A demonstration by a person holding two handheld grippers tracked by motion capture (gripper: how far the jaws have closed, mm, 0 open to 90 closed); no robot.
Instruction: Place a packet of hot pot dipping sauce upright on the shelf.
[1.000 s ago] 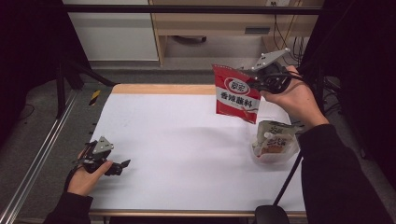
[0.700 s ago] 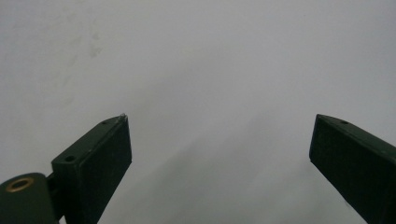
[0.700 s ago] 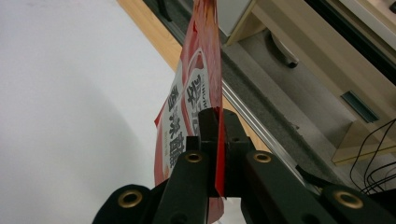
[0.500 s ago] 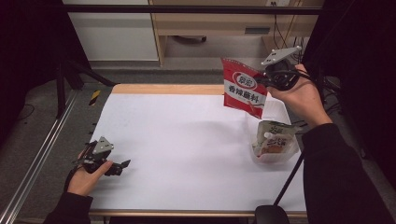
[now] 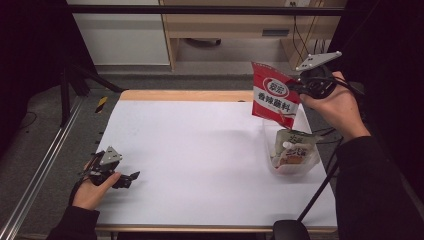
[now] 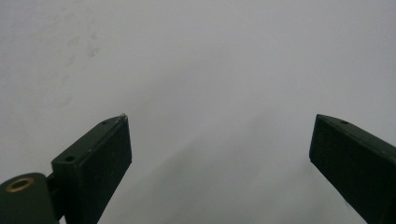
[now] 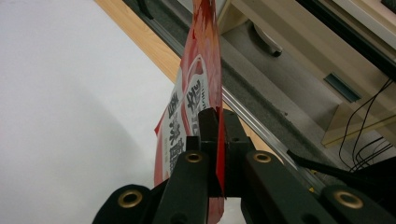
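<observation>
A: Where's the red sachet [image 5: 274, 98]?

B: Pinched by its edge in the right gripper [image 5: 298, 88], fingers closed on it, hanging long side down above the clear tub [image 5: 295, 170] at the bench's [image 5: 200, 150] right edge.

A: Directly above?

B: Slightly behind it, I think; the angle's poor. The tub already holds a pale pouch [image 5: 295, 150].

A: And the left gripper [image 5: 131, 177]?

B: Resting far off, fingers apart, empty.

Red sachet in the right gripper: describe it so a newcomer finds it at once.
Start at the white table and go to its far right edge, where the clear plastic container stands. Above it the right gripper pinches a flat red sachet by one edge, in the air. Unlike the pale pouch standing in the container, it is red with a white label and dark characters.
</observation>
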